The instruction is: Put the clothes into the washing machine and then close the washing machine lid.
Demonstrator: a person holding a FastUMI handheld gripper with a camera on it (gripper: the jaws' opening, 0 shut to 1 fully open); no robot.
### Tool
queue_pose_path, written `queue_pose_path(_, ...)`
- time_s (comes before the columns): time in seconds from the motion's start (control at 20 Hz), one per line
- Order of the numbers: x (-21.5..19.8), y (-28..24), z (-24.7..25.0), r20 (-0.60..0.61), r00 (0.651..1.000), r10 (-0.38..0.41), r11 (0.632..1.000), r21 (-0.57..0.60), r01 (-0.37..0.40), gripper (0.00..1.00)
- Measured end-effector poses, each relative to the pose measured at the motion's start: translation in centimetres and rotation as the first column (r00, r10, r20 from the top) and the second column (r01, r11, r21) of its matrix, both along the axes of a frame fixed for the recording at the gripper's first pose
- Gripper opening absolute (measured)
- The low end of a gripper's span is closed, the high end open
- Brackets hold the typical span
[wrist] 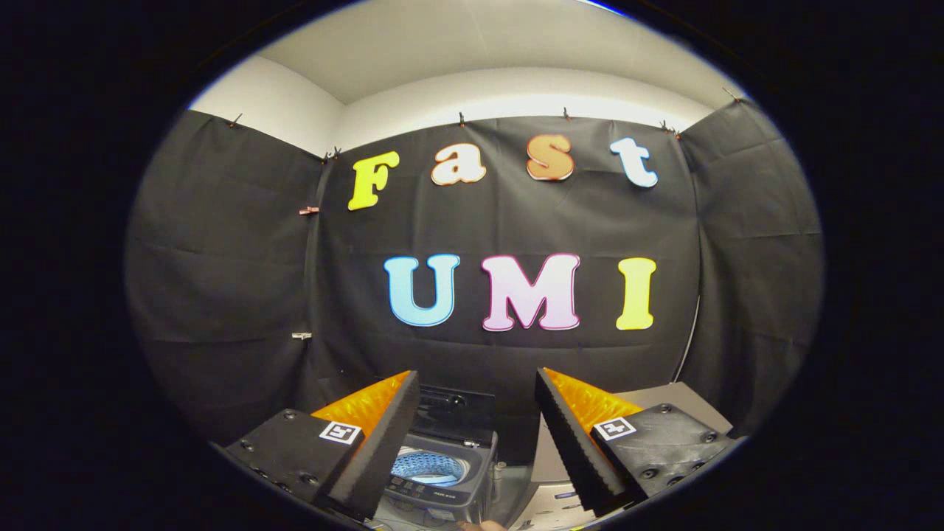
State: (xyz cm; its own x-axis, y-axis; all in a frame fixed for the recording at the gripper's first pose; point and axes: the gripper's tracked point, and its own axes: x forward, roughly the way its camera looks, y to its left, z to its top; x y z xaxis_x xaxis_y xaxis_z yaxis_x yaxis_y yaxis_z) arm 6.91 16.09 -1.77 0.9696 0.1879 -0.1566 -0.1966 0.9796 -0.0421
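Observation:
My gripper (478, 387) is open, its two fingers spread wide with nothing between them. Below and just ahead of the fingers stands a small grey top-loading washing machine (442, 483). Its lid (453, 405) is raised upright at the back, and the round drum opening (429, 467) shows, pale blue inside. The gripper is held well above the machine, pointing at the booth wall. I see no clothes here.
A grey flat surface or box (682, 402) lies to the right, behind the right finger. A pale unit (549, 509) sits beside the washing machine on its right. Black cloth walls close the booth at the back and on both sides.

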Motion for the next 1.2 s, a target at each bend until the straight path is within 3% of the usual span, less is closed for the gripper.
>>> queue_pose_path(0.2, -4.5, -2.5, 1.4, 0.136, 0.988, -0.073, 0.997, -0.015, 0.075, 0.99)
queue_pose_path(0.6, -11.2, -3.7, 0.1, 0.184, 0.98, -0.077, 0.997, -0.008, 0.08, 0.99)
queue_pose_path(1.0, -11.4, -5.2, 1.0, 0.205, 0.973, -0.105, 0.994, -0.002, 0.108, 0.99)
queue_pose_path(1.2, -9.4, -3.3, -0.7, 0.153, 0.986, -0.063, 0.998, -0.002, 0.064, 0.99)
